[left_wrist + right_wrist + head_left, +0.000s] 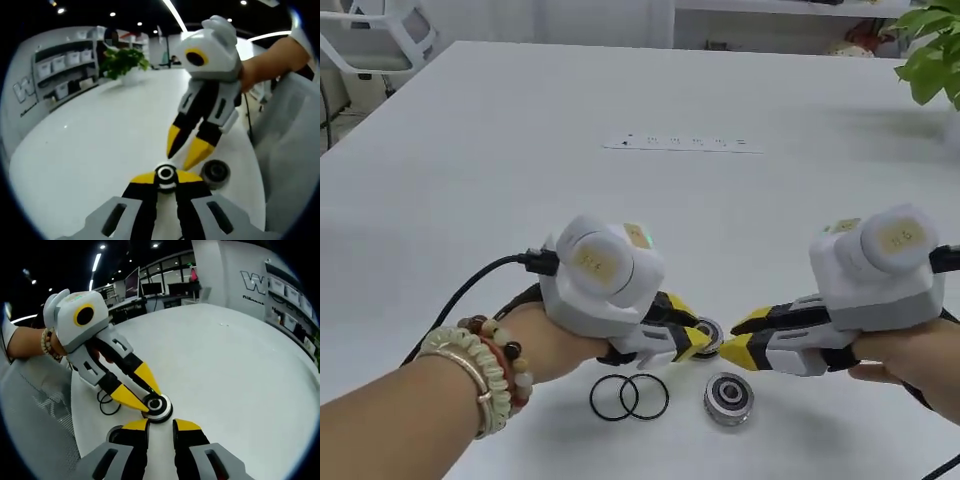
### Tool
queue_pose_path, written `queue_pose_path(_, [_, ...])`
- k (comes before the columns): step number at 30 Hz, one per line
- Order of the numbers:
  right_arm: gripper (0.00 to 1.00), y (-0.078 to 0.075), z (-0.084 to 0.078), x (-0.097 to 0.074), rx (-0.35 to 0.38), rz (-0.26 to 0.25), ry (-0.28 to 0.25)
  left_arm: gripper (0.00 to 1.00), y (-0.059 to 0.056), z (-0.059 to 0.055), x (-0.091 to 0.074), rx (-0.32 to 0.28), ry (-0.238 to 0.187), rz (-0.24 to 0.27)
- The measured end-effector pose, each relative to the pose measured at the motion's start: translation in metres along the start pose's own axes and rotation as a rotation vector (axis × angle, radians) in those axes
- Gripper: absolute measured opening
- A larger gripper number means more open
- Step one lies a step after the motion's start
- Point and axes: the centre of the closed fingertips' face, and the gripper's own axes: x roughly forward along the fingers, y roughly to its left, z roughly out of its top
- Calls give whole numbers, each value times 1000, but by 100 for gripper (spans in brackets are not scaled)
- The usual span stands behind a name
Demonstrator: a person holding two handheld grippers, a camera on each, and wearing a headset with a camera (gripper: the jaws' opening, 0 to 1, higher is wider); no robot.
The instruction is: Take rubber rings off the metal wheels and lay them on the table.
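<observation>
Letter "W" (248, 281) on back wall (220, 270)

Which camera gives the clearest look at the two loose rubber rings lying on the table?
The head view: both rubber rings lie whole and overlapping on the table. The right gripper view catches them small, partly hidden by the left gripper.

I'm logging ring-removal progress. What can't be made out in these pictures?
- Head view: whether the silver metal wheel in the left gripper carries a ring; yellow jaws cover its rim.
- Right gripper view: the two black rubber rings, partly hidden behind the left gripper.
- Head view: the grey printed strip on the white table, too small to read.
</observation>
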Motion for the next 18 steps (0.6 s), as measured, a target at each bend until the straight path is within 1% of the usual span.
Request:
queue_pose_path(3, [18,3,-2,3,-19,8,12,14,0,0,0,0,-3,-1])
queue_pose_path(6, [18,3,-1,5,-25,10,6,14,0,0,0,-3,-2,-1])
queue_pose_path(9, [20,3,1,6,-35,12,-5,14,1,-1,0,-7,-5,0])
queue_pose_path(11, [18,6,1,7,-38,24,-23,14,1,0,0,-12,-10,3])
queue_pose_path(15, [18,5,1,7,-45,27,-29,14,1,0,0,-21,-17,4])
queue_pose_path(16, [17,5,1,7,-50,27,-29,14,1,0,0,-23,-17,4])
queue_pose_path(18, [15,5,0,7,-85,23,-20,14,1,0,0,-24,-18,5])
